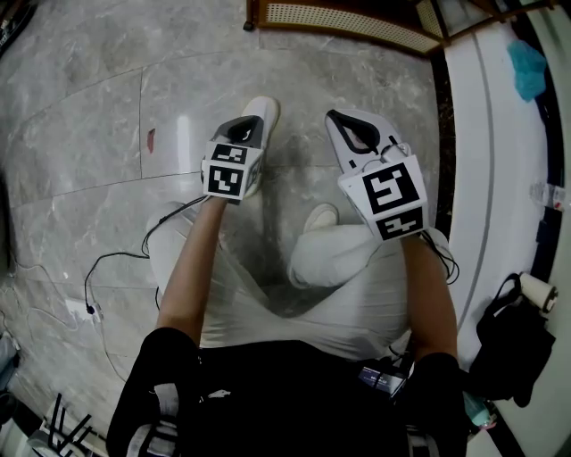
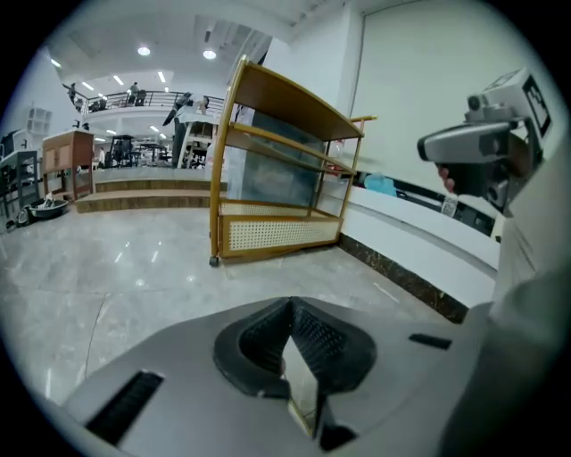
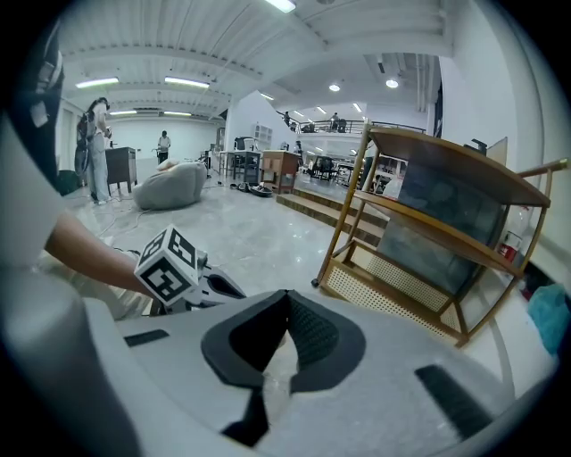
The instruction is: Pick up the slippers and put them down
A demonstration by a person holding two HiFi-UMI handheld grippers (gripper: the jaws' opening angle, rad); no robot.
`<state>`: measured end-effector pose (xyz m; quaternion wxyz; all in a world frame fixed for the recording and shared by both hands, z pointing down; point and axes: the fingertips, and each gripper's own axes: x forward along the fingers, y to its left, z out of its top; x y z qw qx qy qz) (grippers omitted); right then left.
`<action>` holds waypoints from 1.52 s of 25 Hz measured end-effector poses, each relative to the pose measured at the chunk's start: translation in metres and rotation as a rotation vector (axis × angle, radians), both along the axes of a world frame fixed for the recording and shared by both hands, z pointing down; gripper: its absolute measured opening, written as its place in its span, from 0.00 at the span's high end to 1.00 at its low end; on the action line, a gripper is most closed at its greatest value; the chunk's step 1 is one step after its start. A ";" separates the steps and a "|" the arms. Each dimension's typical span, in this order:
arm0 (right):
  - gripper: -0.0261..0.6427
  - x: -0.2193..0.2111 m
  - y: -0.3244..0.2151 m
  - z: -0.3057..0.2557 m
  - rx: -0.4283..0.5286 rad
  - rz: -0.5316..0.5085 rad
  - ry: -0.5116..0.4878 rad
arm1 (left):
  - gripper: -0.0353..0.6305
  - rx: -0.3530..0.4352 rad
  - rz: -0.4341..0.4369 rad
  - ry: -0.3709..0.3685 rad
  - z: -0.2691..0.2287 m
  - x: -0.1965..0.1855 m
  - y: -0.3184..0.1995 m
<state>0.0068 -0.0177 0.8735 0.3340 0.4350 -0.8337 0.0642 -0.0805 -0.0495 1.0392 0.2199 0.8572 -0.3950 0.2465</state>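
Observation:
A white slipper (image 1: pixel 264 111) pokes out past the tip of my left gripper (image 1: pixel 248 125), which I hold up over the grey floor; whether they touch is hidden. A second white slipper or shoe (image 1: pixel 321 215) shows by the person's white trouser leg, beneath my right gripper (image 1: pixel 339 120). In the left gripper view the left gripper (image 2: pixel 290 308) has its pads together at the tips, with only floor beyond them. The right gripper (image 3: pixel 287 299) looks the same in its own view. No slipper shows in either gripper view.
A wooden shelf rack (image 1: pixel 348 22) stands ahead on the marble floor. A white ledge (image 1: pixel 491 134) runs along the right wall, with a black bag (image 1: pixel 513 344) beside it. A thin cable (image 1: pixel 116 259) trails on the floor at the left.

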 end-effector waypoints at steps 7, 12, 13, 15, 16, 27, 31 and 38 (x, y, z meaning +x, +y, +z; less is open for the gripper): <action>0.96 0.000 -0.005 -0.004 0.010 0.012 -0.013 | 0.94 0.122 0.039 0.067 -0.064 0.005 0.000; 0.96 0.000 -0.010 -0.003 0.003 0.008 -0.015 | 0.94 0.213 0.046 0.120 -0.107 0.013 -0.002; 0.96 0.000 -0.010 -0.003 0.000 0.012 -0.017 | 0.94 0.233 0.050 0.133 -0.114 0.014 -0.002; 0.96 0.001 -0.013 -0.004 -0.006 0.031 -0.035 | 0.94 0.270 0.058 0.159 -0.129 0.018 -0.003; 0.96 0.002 -0.015 -0.006 -0.009 0.042 -0.049 | 0.94 0.285 0.061 0.168 -0.136 0.020 -0.003; 0.96 0.000 -0.053 -0.073 0.074 0.105 -0.254 | 0.94 0.404 0.053 0.167 -0.206 0.024 -0.022; 0.96 0.002 -0.068 -0.090 0.112 0.149 -0.317 | 0.94 0.400 0.026 0.177 -0.223 0.022 -0.033; 0.96 0.028 -0.081 -0.139 0.160 0.180 -0.375 | 0.94 0.377 -0.003 0.179 -0.264 0.031 -0.048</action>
